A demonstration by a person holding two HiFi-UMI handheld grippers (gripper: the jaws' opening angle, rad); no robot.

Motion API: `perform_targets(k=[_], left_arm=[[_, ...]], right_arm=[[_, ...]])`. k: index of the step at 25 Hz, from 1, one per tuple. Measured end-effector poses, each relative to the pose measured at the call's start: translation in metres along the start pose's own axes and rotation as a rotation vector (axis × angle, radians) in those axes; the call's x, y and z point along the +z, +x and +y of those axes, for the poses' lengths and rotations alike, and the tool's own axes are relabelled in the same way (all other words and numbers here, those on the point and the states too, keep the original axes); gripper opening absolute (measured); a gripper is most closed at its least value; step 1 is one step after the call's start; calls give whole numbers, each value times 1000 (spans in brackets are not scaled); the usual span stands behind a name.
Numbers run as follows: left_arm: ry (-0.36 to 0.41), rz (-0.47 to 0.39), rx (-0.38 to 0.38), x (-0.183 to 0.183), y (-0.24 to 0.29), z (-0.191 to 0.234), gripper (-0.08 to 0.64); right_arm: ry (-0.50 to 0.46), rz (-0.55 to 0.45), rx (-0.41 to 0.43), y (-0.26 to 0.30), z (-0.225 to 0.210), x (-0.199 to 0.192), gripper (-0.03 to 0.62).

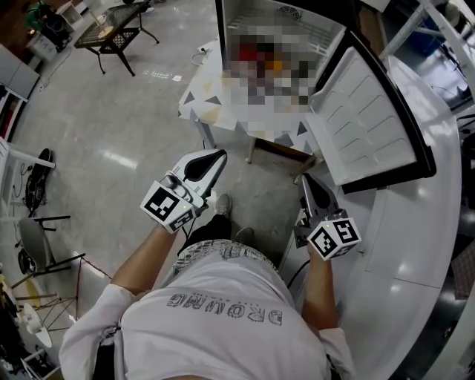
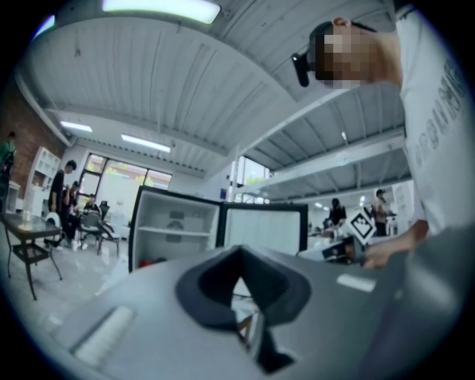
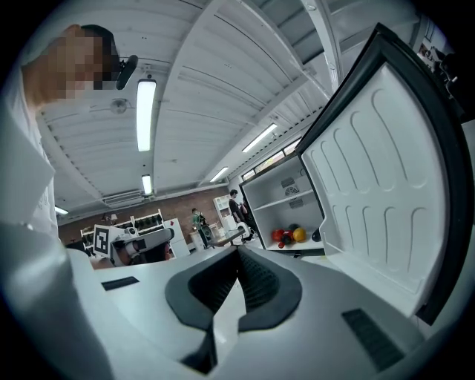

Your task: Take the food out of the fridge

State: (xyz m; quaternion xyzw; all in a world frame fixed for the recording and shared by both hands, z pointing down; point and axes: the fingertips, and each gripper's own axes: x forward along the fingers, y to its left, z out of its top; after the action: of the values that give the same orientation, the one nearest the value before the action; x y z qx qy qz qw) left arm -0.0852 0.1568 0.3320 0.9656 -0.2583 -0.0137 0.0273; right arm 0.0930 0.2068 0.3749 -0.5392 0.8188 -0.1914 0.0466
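Observation:
A small white fridge [image 1: 252,16] stands open on a speckled stand, its door [image 1: 367,119] swung out to the right. In the head view the food inside is hidden by a mosaic patch. The right gripper view shows red, yellow and dark round pieces of food [image 3: 289,236] on the fridge's lower shelf. In the left gripper view only a red bit of food [image 2: 152,262] shows low in the fridge [image 2: 174,223]. My left gripper [image 1: 217,156] and right gripper [image 1: 305,179] are both held level, short of the fridge. Both are shut with nothing in them.
A curved white counter [image 1: 438,223] runs along the right, beside the open door. The speckled stand [image 1: 200,104] under the fridge juts out to the left. A black table [image 1: 111,33] stands far left, with stools [image 1: 33,237] nearer. People stand in the background.

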Motion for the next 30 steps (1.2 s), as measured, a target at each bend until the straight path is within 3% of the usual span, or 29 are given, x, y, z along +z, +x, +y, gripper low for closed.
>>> perform_targets(k=[12, 30], left_arm=[[-12, -8, -8, -8, 45, 44, 6], [-51, 23, -81, -14, 141, 179, 6]], right_arm=[[7, -1, -21, 41, -36, 12, -8], [35, 22, -131, 178, -106, 35, -8]])
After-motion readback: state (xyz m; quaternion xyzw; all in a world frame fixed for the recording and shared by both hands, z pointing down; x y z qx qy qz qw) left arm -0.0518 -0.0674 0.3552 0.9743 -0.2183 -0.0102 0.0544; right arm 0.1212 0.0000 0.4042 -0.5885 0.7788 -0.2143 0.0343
